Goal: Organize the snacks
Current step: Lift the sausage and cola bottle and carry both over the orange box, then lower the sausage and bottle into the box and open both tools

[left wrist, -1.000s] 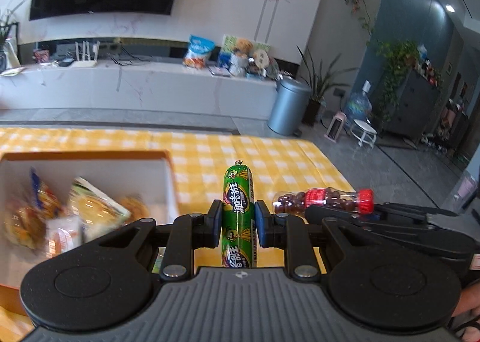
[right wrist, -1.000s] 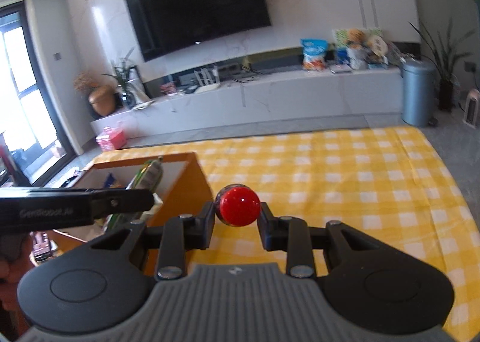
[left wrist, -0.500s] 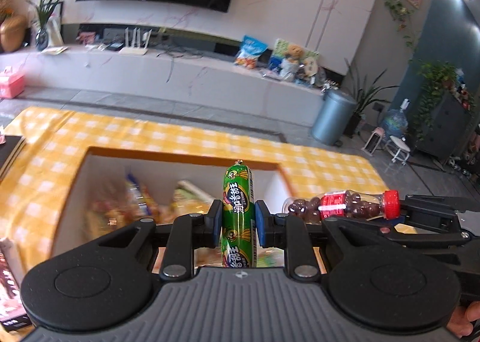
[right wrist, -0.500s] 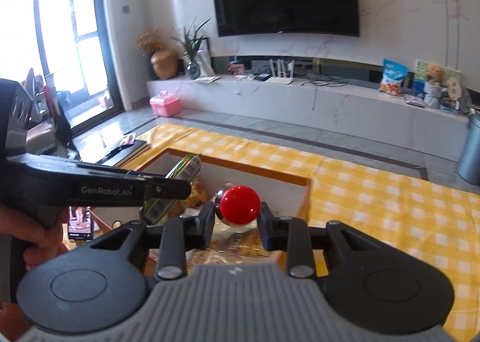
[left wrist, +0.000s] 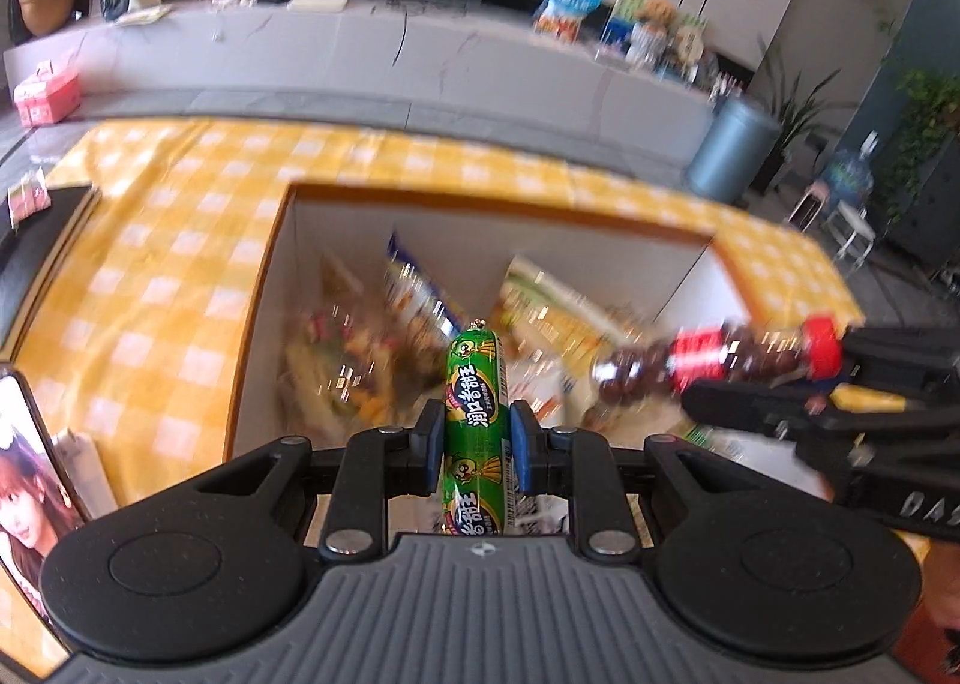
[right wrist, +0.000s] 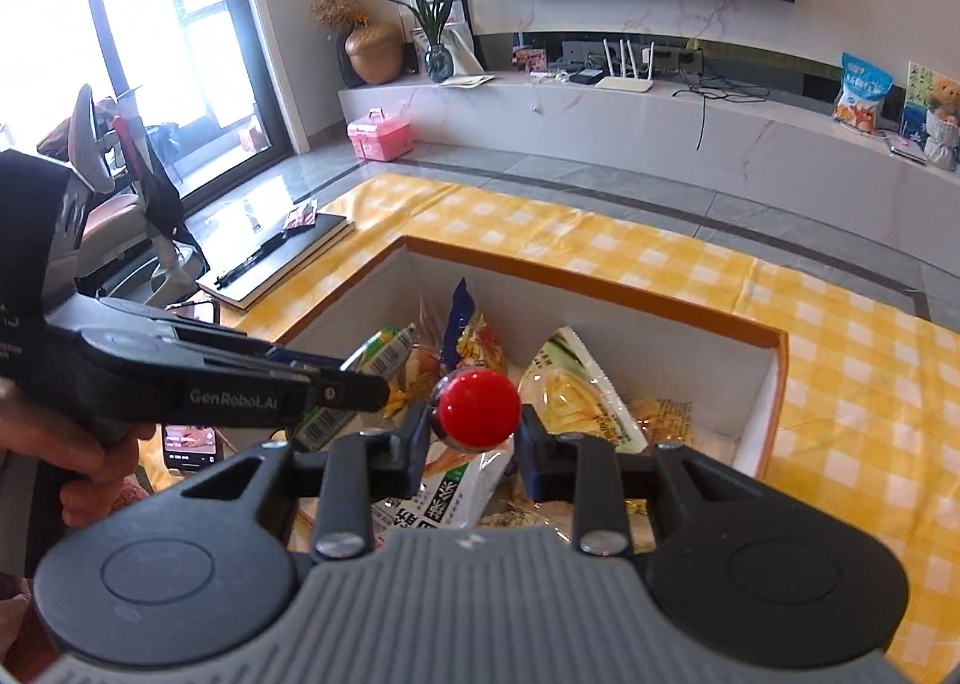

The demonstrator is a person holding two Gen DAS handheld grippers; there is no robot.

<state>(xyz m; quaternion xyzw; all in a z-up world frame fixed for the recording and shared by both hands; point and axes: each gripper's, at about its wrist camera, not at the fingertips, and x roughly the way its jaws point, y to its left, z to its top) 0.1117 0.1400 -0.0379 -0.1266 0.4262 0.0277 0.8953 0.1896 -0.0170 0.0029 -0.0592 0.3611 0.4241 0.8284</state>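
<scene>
My left gripper (left wrist: 477, 435) is shut on a green sausage stick (left wrist: 475, 384) and holds it upright over the open snack box (left wrist: 498, 201). My right gripper (right wrist: 477, 438) is shut on a clear bottle of dark candies; only its red cap (right wrist: 479, 411) faces the right wrist camera. The left wrist view shows the bottle (left wrist: 714, 363) lying sideways over the box's right side. The box (right wrist: 600, 288) has an orange rim, white walls and several snack bags (right wrist: 576, 390) inside. The left gripper (right wrist: 360, 384) shows at the left of the right wrist view.
The box stands on a yellow checked tablecloth (right wrist: 840, 336). A phone (left wrist: 30, 480) lies at the left table edge, with a dark notebook (right wrist: 282, 258) beyond it. A long white TV console (right wrist: 660, 108) with more snack bags runs along the far wall.
Both grippers have moved left and tilted down over the box with their snacks held. The box's inside now fills the middle of both views.
</scene>
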